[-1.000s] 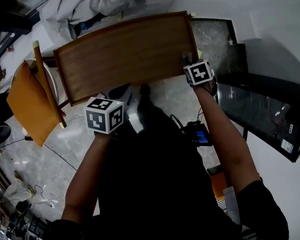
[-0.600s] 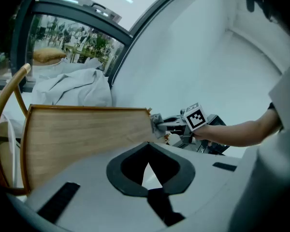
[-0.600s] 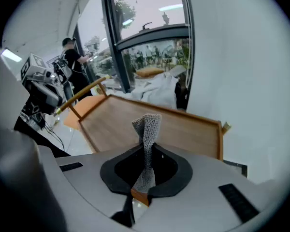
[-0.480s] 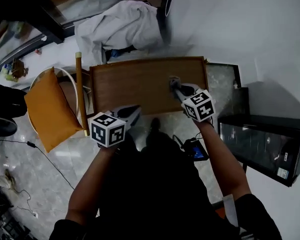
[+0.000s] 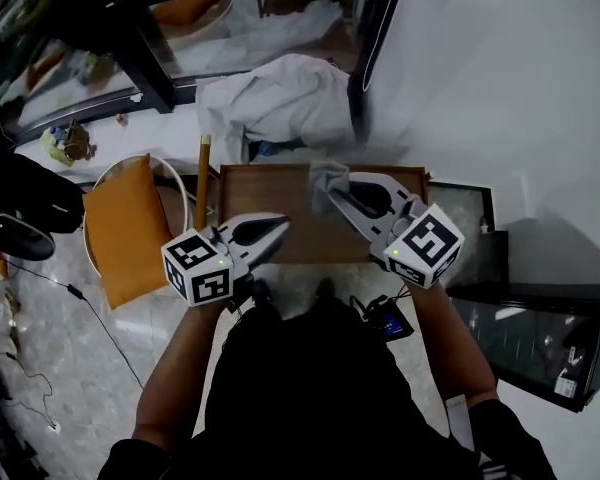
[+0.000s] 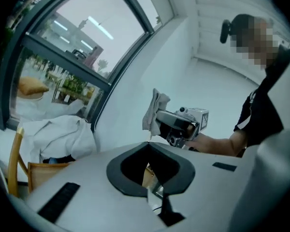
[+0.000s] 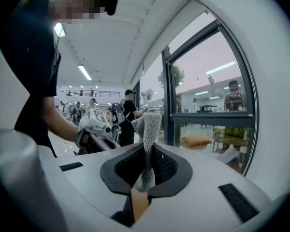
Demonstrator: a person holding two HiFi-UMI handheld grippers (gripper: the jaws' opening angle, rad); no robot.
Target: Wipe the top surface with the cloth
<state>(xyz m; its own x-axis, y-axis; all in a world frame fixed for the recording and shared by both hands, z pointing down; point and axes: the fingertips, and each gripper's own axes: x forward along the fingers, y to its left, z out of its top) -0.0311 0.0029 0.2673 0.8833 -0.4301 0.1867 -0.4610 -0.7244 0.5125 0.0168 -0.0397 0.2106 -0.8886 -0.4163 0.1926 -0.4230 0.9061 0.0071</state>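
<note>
A white-walled room with a tall dark-framed window (image 7: 208, 91) and a pale marble floor (image 5: 60, 368) lies below the person. A brown wooden table top (image 5: 265, 193) stands by the wall, with a chair with an orange cushion (image 5: 130, 228) at its left and a heap of white fabric (image 5: 280, 98) beyond it.

The right gripper (image 5: 336, 194) is clamped on the grey cloth (image 5: 328, 178). The right gripper view shows the knitted fabric pinched between the black pads, its long axis running straight out from the jaws along their line. One end rises past the tips and folds over; the other is bunched in the hollow behind them.

In the head view the cloth lies over the far half of the table top, pointing towards the wall. Whether it touches the wood cannot be told.

The left gripper (image 5: 272, 230) sits over the table's near edge, well left of the cloth. Its jaws are closed tip to tip, with nothing between them.
</note>
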